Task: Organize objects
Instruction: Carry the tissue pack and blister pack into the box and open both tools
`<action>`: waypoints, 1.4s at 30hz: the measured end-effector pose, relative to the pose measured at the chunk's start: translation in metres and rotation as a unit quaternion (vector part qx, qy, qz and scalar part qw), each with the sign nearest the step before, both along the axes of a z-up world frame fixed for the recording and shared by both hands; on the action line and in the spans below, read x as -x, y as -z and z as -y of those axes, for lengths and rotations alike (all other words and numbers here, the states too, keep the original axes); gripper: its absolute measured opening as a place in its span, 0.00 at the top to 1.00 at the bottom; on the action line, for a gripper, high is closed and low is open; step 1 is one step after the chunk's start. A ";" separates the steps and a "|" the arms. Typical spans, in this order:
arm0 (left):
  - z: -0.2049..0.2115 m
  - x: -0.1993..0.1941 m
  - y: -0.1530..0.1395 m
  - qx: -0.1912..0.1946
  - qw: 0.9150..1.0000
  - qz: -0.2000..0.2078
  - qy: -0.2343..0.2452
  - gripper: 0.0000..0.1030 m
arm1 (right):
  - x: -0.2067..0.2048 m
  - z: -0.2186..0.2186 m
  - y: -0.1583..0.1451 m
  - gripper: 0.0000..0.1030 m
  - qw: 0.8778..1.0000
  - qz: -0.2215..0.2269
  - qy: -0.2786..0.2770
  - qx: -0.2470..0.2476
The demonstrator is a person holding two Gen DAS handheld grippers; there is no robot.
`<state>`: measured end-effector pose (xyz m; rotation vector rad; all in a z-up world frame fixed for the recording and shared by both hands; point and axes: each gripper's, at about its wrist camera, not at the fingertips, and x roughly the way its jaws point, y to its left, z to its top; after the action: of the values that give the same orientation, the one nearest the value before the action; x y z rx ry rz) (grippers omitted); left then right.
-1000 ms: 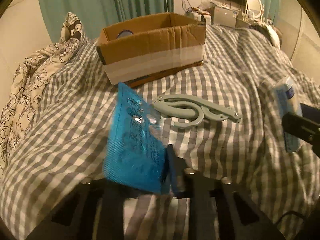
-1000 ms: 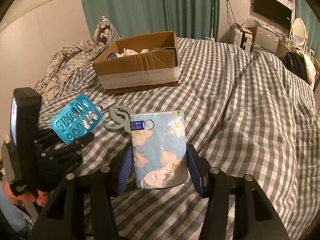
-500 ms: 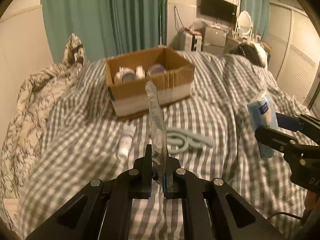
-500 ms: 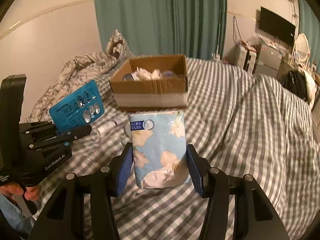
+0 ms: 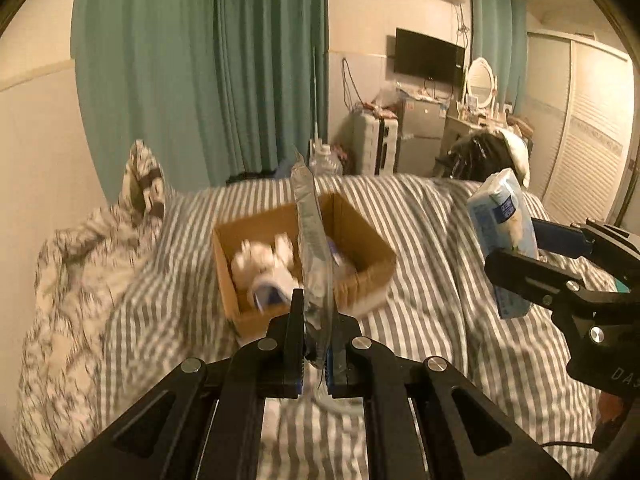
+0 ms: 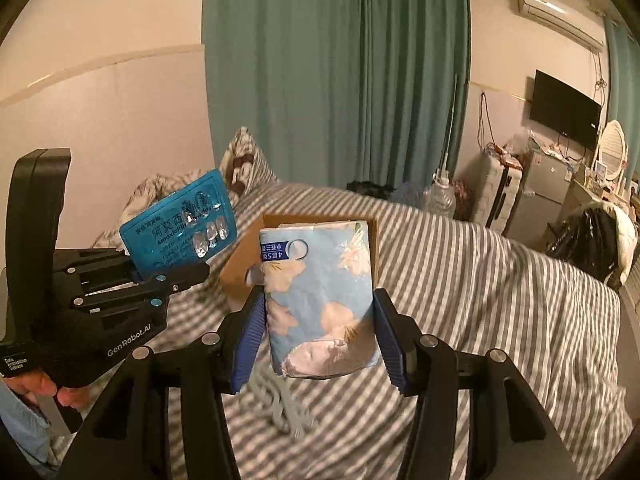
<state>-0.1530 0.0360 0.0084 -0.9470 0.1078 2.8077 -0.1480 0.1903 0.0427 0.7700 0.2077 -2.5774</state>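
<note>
While both my grippers hang above the bed [image 5: 440, 312], each one is clamped on something. My left gripper [image 5: 316, 344] pinches a blue blister pack [image 6: 180, 224] by its lower edge; from my left wrist camera I see the pack edge-on [image 5: 314, 248], standing upright between the fingers, and from the right wrist camera its printed face and a few clear pill bubbles show, tilted up toward the wall. My right gripper [image 6: 320, 332] squeezes a tissue pack [image 6: 320, 296] between its blue ribbed pads [image 6: 250, 344], one pad on each long side. The pack is pale blue with flowers and a dark blue label near its top, and it stands upright in the grip. In the left view the same pack [image 5: 502, 236] shows off to the right, held well above the striped cover.

The box [image 5: 360, 252] sits on the bed toward the far edge, near the curtain [image 5: 200, 72], open at the top. Inside it I see white crumpled things [image 5: 264, 264] and a blue-and-white item, too blurred to name. In the right view the tissue pack hides most of the box [image 6: 240, 264]. A grey hanger [image 6: 280, 404] lies on the cover just beneath my right gripper, blurred. A patterned quilt [image 5: 68, 280] is heaped along the bed's left edge.
</note>
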 end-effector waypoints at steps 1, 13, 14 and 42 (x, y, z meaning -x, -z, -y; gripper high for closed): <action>0.001 0.008 -0.003 0.001 1.000 -0.004 -0.002 0.93 | 0.007 0.001 -0.003 0.50 1.000 -0.001 0.000 0.001; 0.001 0.104 -0.005 0.020 1.000 -0.007 -0.020 0.93 | 0.113 0.023 -0.006 0.50 1.000 0.006 0.007 0.007; 0.001 0.114 -0.001 0.020 1.000 -0.002 -0.022 0.93 | 0.123 0.025 -0.002 0.50 1.000 0.011 0.008 0.007; 0.018 0.195 0.104 0.053 0.997 0.061 -0.003 0.89 | 0.225 0.064 0.097 0.38 0.996 0.086 0.005 0.017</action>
<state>-0.3476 0.0176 -0.0957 -1.1406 0.2393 2.7659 -0.3730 0.1264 -0.0545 0.9767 0.1067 -2.4996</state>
